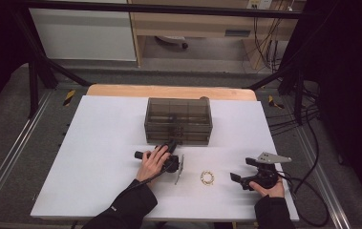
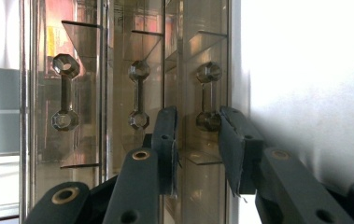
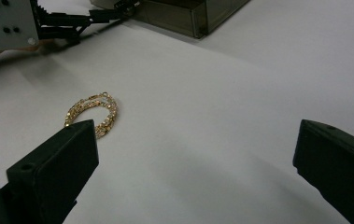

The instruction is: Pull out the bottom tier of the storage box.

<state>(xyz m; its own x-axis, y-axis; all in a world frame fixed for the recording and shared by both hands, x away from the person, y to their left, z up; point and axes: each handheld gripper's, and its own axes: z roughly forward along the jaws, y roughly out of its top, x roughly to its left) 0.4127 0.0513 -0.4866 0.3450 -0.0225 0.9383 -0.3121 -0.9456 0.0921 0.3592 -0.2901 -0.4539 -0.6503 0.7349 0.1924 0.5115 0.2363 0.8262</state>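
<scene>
At the drawer box (image 1: 178, 120), left tool (image 2: 197, 140) narrow, contact unclear; right tool (image 3: 193, 177) wide.

One smoky drawer box (image 1: 178, 120) with three handles (image 2: 65, 95), one gold chain (image 1: 207, 178), two tongs (image 1: 172, 144)

In the high view the left claw (image 1: 173, 143) tips merge into the smoky drawer box (image 1: 178, 121), contact unclear. The gold chain (image 1: 207, 178) links are too small to tell.
</scene>
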